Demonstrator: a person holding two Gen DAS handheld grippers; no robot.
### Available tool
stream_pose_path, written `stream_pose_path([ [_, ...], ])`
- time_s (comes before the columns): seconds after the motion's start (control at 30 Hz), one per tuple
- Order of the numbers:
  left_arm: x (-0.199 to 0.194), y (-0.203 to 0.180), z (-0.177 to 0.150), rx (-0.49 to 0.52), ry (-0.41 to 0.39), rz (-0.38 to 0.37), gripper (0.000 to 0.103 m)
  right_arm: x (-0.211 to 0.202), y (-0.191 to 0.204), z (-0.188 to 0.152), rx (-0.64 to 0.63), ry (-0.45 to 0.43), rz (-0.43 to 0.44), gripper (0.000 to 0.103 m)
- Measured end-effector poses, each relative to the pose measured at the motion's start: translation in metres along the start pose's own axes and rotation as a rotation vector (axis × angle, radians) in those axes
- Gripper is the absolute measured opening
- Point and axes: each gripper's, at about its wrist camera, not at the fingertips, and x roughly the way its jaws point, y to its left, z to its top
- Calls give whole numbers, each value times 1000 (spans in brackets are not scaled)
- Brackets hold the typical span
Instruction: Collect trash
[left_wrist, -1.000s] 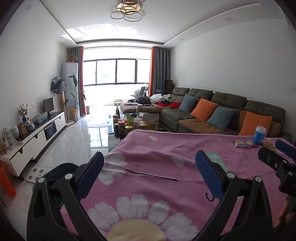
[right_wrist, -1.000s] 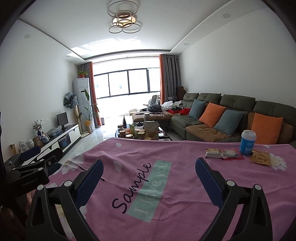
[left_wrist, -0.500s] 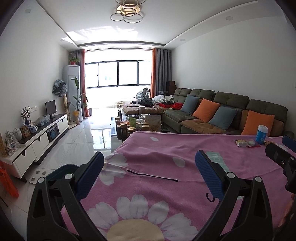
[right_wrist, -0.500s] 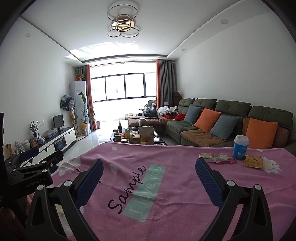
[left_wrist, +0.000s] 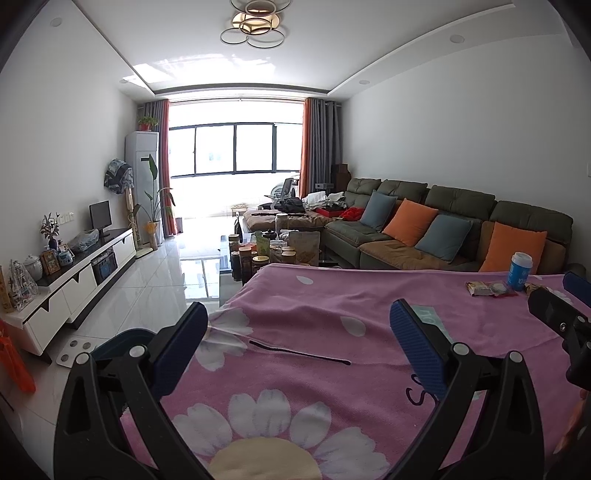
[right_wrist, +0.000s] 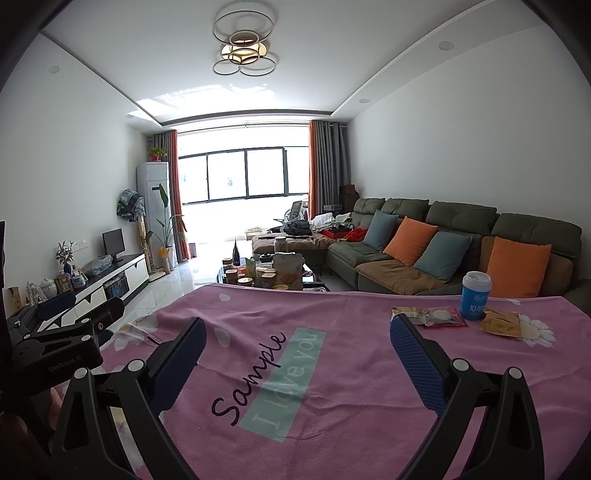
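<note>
Trash lies at the far right of the pink flowered cloth (right_wrist: 332, 306): a blue paper cup (right_wrist: 475, 295) standing upright, a red snack wrapper (right_wrist: 430, 316) to its left and a golden wrapper (right_wrist: 499, 325) in front of it. The cup (left_wrist: 520, 270) and the red wrapper (left_wrist: 487, 288) also show in the left wrist view. My right gripper (right_wrist: 297, 354) is open and empty, well short of the trash. My left gripper (left_wrist: 297, 343) is open and empty over the cloth's left part. A dark blue bin (left_wrist: 122, 341) stands on the floor by the table's left edge.
A black thin line (left_wrist: 299, 357) lies on the cloth. Behind the table is a coffee table with several jars (left_wrist: 258, 254), a long sofa (left_wrist: 443, 236) at the right and a white TV cabinet (left_wrist: 74, 280) at the left. Tiled floor lies between.
Both views have tilted upward a little, so the table and trash sit lower in frame. Both grippers stay open and empty.
</note>
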Motion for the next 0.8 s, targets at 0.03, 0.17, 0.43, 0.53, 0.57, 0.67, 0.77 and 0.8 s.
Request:
stream_pose_path([
  [0.03,0,0,0,-1,1,-1,97,1,0,0,1,1,1,96],
  [0.17,-1,1,1,0,-4,7,97,1,-1,0,0,2,1,96],
  [0.43,-2,0,3,-2,-10,12,97,1,-1,1,3,-5,-1,96],
  [0.53,-2,0,3,-3,-10,12,97,1,0,1,2,-8,-3,96],
  [0.57,-1,-1,4,-3,-10,12,97,0,0,1,4,-9,-4,96],
  [0.67,-2,-1,3,-3,-11,13,97,0,0,1,7,-9,-2,96],
  [0.77,-1,-2,4,-2,-13,14,97,-1,0,1,6,-11,-2,96],
  [0.8,-1,-2,4,-2,-13,13,97,-1,0,1,6,-12,-2,96],
])
